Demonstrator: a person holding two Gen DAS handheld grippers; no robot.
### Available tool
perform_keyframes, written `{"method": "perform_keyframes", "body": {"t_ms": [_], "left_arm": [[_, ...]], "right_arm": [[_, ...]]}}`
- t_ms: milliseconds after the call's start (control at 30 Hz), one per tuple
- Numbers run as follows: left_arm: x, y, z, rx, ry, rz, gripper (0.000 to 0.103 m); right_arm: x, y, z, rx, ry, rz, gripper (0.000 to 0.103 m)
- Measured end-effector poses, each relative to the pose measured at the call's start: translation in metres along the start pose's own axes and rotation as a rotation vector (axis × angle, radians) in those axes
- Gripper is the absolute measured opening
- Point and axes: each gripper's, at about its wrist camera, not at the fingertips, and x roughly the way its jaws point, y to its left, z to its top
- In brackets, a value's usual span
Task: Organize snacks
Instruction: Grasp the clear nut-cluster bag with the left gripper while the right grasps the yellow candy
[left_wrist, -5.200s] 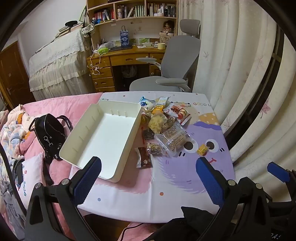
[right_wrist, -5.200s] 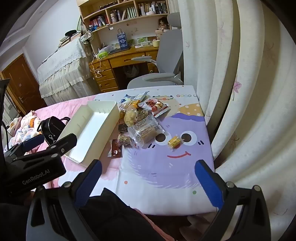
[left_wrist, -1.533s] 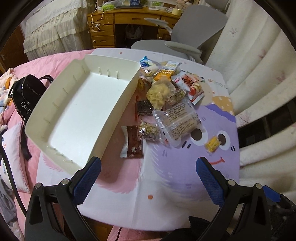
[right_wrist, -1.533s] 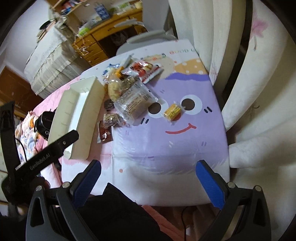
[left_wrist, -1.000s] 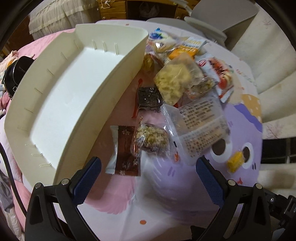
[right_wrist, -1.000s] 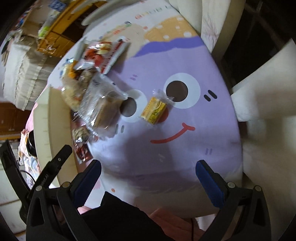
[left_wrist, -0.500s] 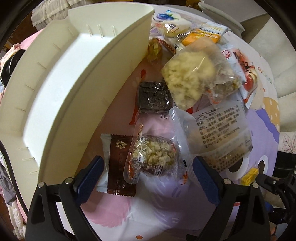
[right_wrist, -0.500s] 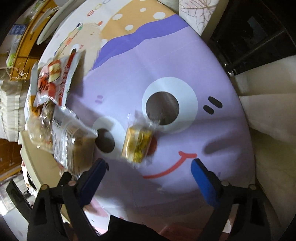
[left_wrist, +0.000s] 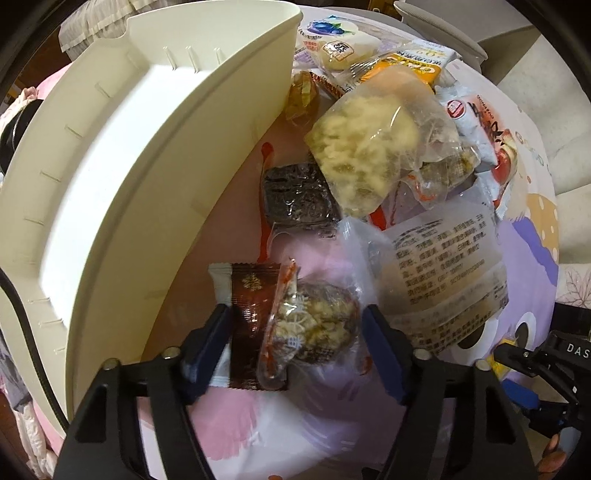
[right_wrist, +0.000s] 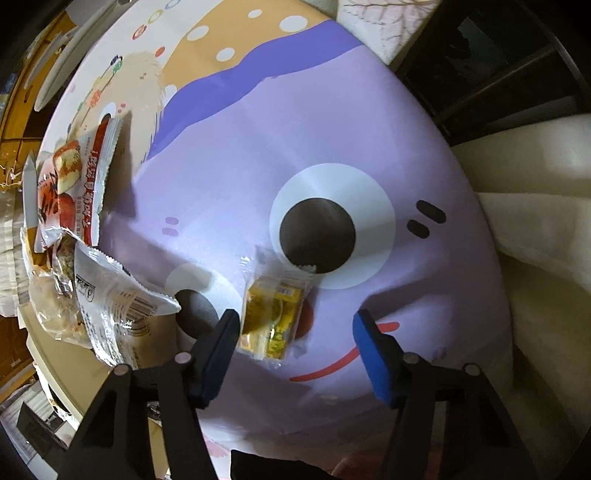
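Note:
In the left wrist view my left gripper (left_wrist: 295, 343) is partly closed, its blue pads on either side of a brown wrapper (left_wrist: 251, 325) and a clear nut-cluster packet (left_wrist: 314, 325) lying on the cloth. The cream tray (left_wrist: 110, 166) is empty, to the left. In the right wrist view my right gripper (right_wrist: 295, 343) is open low over the purple cloth, straddling a small yellow snack packet (right_wrist: 273, 314) that lies against its left pad.
A pile of snacks lies right of the tray: a dark packet (left_wrist: 299, 195), a crumbly yellow bag (left_wrist: 369, 147), a big clear labelled bag (left_wrist: 443, 280), a red packet (right_wrist: 70, 177). Curtain (right_wrist: 535, 221) hangs right of the table edge.
Both grippers have dropped down close to the table. The left jaws have narrowed around the brown wrapper and nut packet; the right jaws have narrowed around the yellow packet.

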Motion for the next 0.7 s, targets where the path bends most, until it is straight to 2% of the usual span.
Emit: {"method": "perform_keyframes", "body": {"t_ms": [167,200,367,400,700], "left_arm": [[-0.004,-0.002,-0.001,0.0,-0.004,-0.006,0.063],[-0.006,-0.005,-0.003,0.003,-0.006,-0.005,0.061],[-0.018,-0.01,-0.006,0.001,-0.028,-0.009,0.049],[-0.019,-0.009,-0.007,-0.003,-0.031,-0.009,0.04],[-0.028,0.008,-0.038,-0.021,-0.053,-0.077,0.039]], "right_arm": [[0.001,0.002,0.003,0.027,0.0,-0.036,0.032],[0.001,0.001,0.005,0.033,0.001,-0.036,0.03],[0.003,-0.012,0.004,0.061,-0.006,-0.006,0.027],[0.003,-0.014,0.005,0.065,-0.009,0.001,0.026],[-0.031,-0.05,-0.039,0.067,-0.096,0.051,0.026]]}}
